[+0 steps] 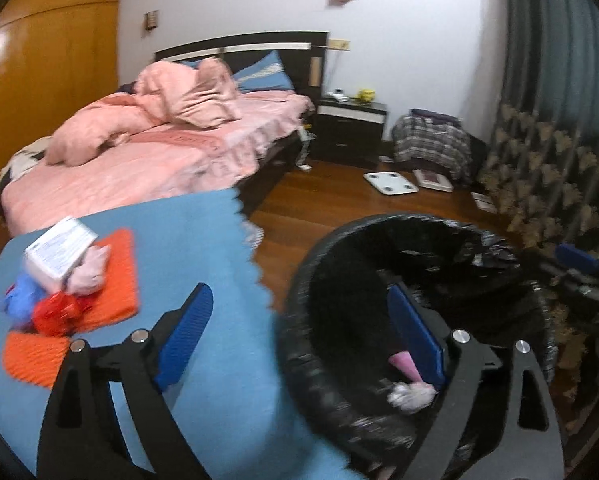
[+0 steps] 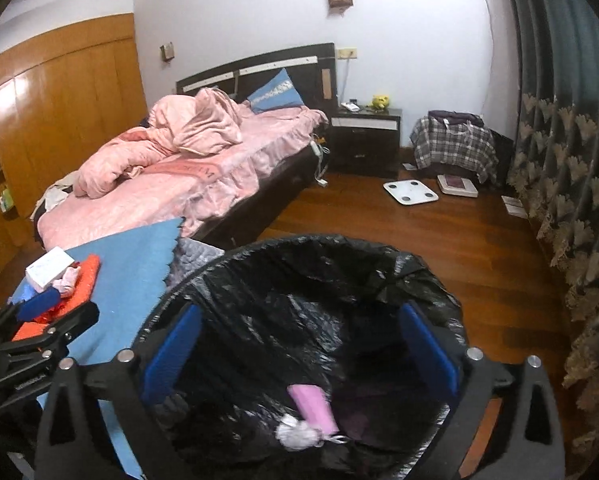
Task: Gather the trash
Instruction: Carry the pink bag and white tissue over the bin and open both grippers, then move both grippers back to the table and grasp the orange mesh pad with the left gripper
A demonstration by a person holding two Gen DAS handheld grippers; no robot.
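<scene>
A black-lined trash bin (image 2: 383, 264) stands beside a table under a blue cloth (image 1: 203, 248). Inside lie a pink packet (image 2: 313, 408) and a crumpled white wad (image 2: 297, 436); both also show in the left wrist view (image 1: 409, 392). My right gripper (image 2: 299, 352) is open and empty above the bin's mouth. My left gripper (image 1: 299, 332) is open and empty, straddling the table edge and the bin rim (image 1: 299, 280). On the cloth sit a white box (image 1: 59, 248), a pink wad (image 1: 89, 270), a red lump (image 1: 53, 314) and a blue scrap (image 1: 21, 296) on orange mats (image 1: 115, 280).
A bed with pink bedding (image 2: 171, 168) lies behind the table. A dark nightstand (image 2: 365, 140), a plaid-covered bundle (image 2: 453, 146), a white scale (image 2: 409, 192) and a patterned curtain (image 2: 567, 160) border the wooden floor (image 2: 419, 232). A wooden wardrobe (image 2: 59, 100) fills the left.
</scene>
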